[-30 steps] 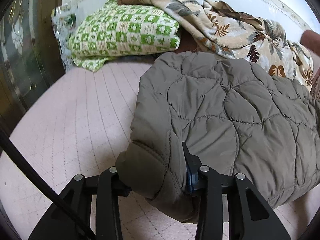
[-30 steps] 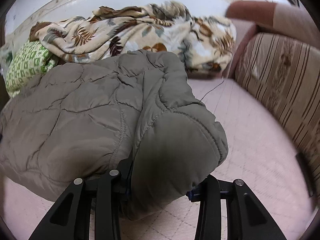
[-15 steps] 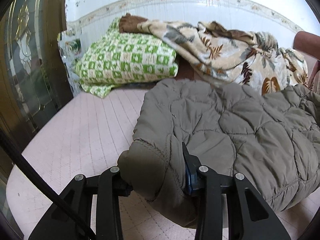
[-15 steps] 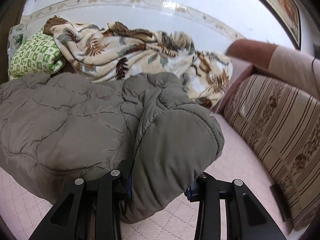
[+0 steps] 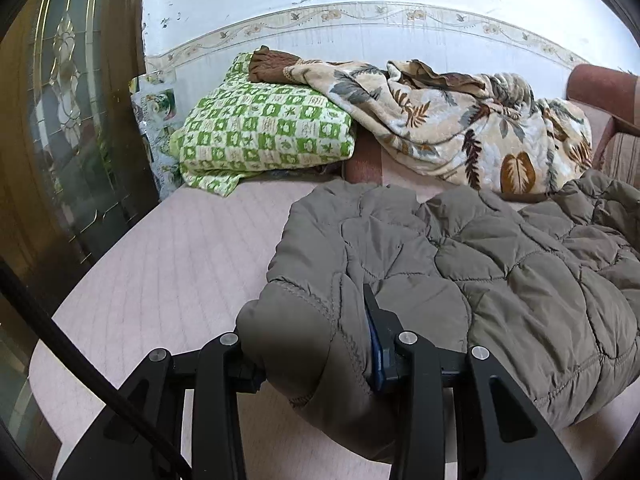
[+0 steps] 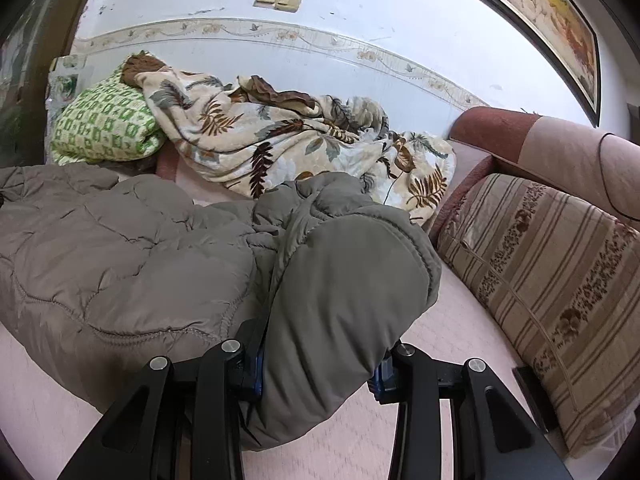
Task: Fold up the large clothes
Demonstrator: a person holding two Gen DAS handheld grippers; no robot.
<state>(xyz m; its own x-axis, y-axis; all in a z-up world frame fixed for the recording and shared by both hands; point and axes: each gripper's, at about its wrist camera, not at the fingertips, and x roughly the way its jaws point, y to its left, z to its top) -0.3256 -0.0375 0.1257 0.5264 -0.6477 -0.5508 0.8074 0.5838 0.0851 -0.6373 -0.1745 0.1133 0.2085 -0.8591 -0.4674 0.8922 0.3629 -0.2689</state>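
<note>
While both jaws clamp it, one quilted jacket (image 5: 500, 280), two grippers: left gripper (image 5: 316, 364), right gripper (image 6: 320, 368).

I saw one olive-grey quilted puffer jacket (image 5: 500, 264) lying in a thick folded bundle across the pink quilted mattress (image 5: 168, 264), its stitched panels puffed and creased. Its near edge was raised off the mattress at both corners, and its far edge reached almost to the mattress's back edge. In the right wrist view the jacket (image 6: 132, 264) bulged into a smooth rounded lobe at its right corner.
</note>
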